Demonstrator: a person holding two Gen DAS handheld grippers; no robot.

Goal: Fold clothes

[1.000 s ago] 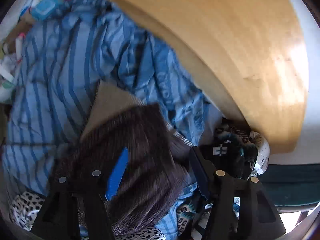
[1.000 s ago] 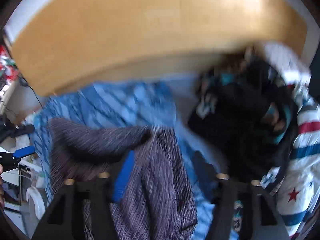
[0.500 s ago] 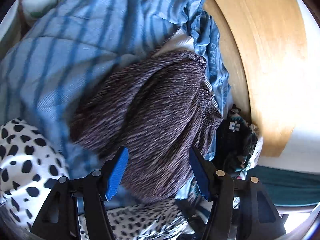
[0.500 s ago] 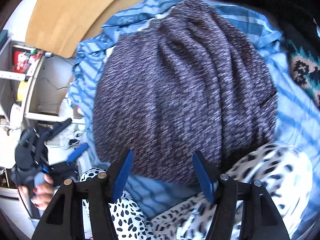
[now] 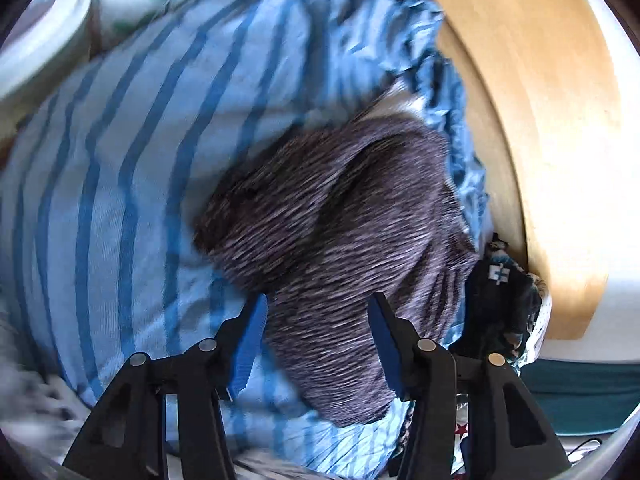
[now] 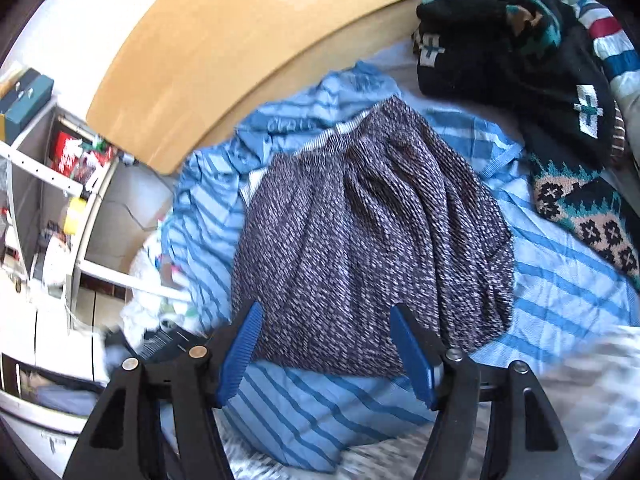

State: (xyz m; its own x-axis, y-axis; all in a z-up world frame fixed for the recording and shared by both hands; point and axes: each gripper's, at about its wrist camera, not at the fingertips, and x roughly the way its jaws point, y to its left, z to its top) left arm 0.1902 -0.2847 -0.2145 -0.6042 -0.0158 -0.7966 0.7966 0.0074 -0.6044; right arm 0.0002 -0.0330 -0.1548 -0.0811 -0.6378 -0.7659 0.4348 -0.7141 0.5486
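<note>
While the left tongs point(image 5: 316, 344) are narrowing and the right tongs point(image 6: 326, 350) are widening, both empty over the dark marled knit garment point(image 6: 368, 236), either is risking pinching the blue striped bedsheet point(image 6: 320, 412) underneath too.

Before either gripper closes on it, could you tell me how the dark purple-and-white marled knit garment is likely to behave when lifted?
The dark purple-and-white marled knit garment will probably be floppy: it lies in soft folds on the blue striped bedding, so it should sag from whichever edge is lifted. Its ribbed, textured knit looks grippy rather than slippery. It seems light, though thickness is hard to judge.
</note>
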